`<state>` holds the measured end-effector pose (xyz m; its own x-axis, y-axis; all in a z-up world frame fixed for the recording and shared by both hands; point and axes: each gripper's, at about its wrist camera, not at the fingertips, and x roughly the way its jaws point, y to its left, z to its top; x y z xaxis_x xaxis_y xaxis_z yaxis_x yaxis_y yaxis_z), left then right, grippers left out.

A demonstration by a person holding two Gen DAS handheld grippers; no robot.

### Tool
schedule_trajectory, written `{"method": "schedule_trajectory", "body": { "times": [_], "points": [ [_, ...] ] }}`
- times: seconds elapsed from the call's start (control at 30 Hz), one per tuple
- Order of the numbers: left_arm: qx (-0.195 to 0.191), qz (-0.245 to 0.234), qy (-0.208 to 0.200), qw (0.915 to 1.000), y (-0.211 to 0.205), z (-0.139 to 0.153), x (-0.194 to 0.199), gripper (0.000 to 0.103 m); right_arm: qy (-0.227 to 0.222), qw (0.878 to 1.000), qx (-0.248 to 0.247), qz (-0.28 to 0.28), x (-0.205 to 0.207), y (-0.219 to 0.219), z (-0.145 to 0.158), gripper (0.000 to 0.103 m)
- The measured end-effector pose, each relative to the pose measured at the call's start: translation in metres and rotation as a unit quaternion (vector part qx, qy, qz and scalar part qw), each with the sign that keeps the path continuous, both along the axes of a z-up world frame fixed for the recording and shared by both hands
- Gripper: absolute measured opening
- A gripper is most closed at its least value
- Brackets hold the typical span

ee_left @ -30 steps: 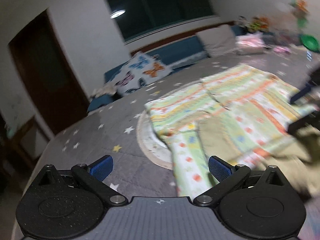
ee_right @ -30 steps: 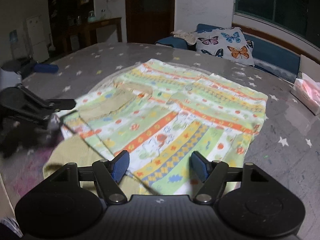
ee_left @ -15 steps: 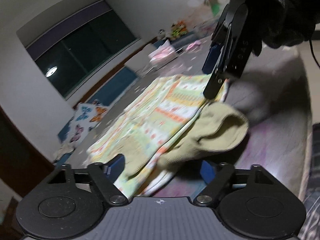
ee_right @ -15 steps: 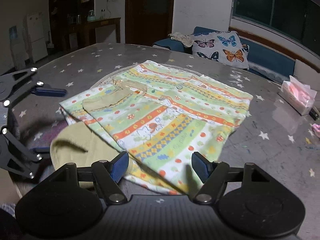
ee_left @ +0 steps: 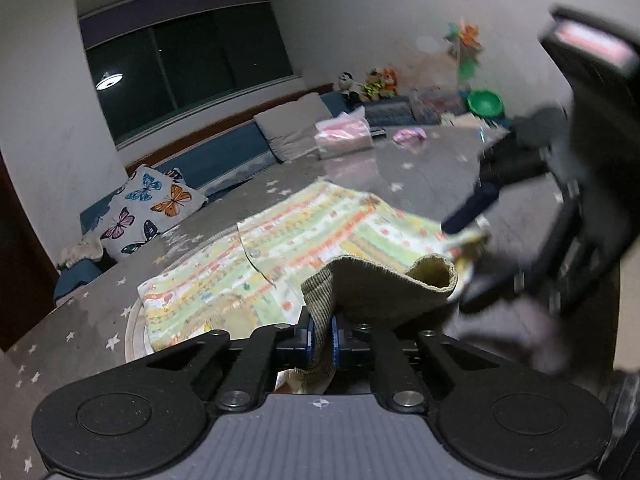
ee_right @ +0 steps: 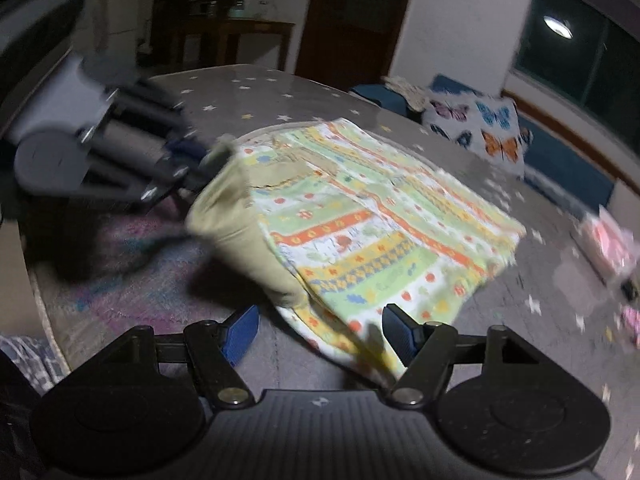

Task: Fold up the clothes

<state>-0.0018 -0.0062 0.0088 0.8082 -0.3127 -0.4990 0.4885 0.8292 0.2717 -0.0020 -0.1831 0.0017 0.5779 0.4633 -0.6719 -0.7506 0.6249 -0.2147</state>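
Observation:
A green, yellow and orange patterned garment [ee_right: 384, 220] with an olive ribbed waistband [ee_left: 380, 284] lies on the grey star-print table [ee_right: 248, 92]. My left gripper [ee_left: 322, 338] is shut on the waistband and lifts that corner; it shows blurred at the left of the right wrist view [ee_right: 176, 168]. My right gripper [ee_right: 320, 332] is open, its fingers either side of the garment's near lower corner, which sits between them. In the left wrist view it is a dark blur at the right [ee_left: 472, 212].
A butterfly cushion [ee_left: 152, 208] and blue bench [ee_left: 224, 160] lie beyond the table. A pink tissue pack [ee_left: 344, 136] and small pink item [ee_left: 408, 136] sit at the far side. A purple mat [ee_right: 128, 272] lies at the near left table edge.
My left gripper has shut on the olive waistband and lifted it. My right gripper moved down to the garment's other near corner, still open.

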Motion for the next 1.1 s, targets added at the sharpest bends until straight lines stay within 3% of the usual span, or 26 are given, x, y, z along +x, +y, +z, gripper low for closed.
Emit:
{"method": "schedule_trajectory", "body": {
  "times": [0.07,0.17,0.27,0.37,0.5,0.6,0.7,0.9,0.97,1.03,1.1],
  "points": [
    [-0.006,0.003,-0.001,1.0,0.0,0.005,0.004,0.009,-0.008,1.0,-0.004,0.009,0.001,0.008,-0.003,0.065],
    [-0.019,0.006,0.003,0.9998,0.002,0.008,0.01,0.009,-0.01,1.0,-0.008,0.004,0.008,0.015,-0.009,0.047],
    [-0.018,0.008,0.005,0.9998,0.006,0.005,0.006,0.013,0.011,1.0,0.011,-0.016,0.018,0.013,-0.01,0.025],
    [-0.007,0.013,0.002,0.9999,0.012,0.0,-0.004,0.018,0.038,0.998,0.044,-0.032,0.027,0.005,-0.004,0.015],
    [0.014,0.029,-0.007,0.9995,0.023,-0.008,-0.021,0.052,0.064,0.993,0.081,-0.051,0.039,-0.003,0.007,0.011],
    [0.031,0.038,-0.01,0.9988,0.03,-0.014,-0.03,0.057,0.072,0.991,0.1,-0.06,0.044,-0.005,0.014,0.008],
    [0.07,0.045,-0.018,0.9964,0.033,-0.025,-0.034,0.066,0.076,0.988,0.117,-0.068,0.05,-0.006,0.02,0.008],
    [0.1,0.058,-0.022,0.993,0.038,-0.037,-0.028,0.064,0.065,0.987,0.129,-0.073,0.054,-0.005,0.03,0.008],
    [0.098,0.065,-0.019,0.9928,0.043,-0.038,-0.023,0.05,0.062,0.987,0.13,-0.075,0.054,-0.006,0.032,0.007],
    [0.094,0.074,-0.011,0.9928,0.049,-0.038,-0.017,0.018,0.061,0.986,0.133,-0.077,0.054,-0.006,0.031,0.007],
    [0.081,0.079,-0.003,0.9936,0.055,-0.036,-0.015,0.011,0.059,0.986,0.134,-0.079,0.052,-0.006,0.029,0.006]
  ]
}}
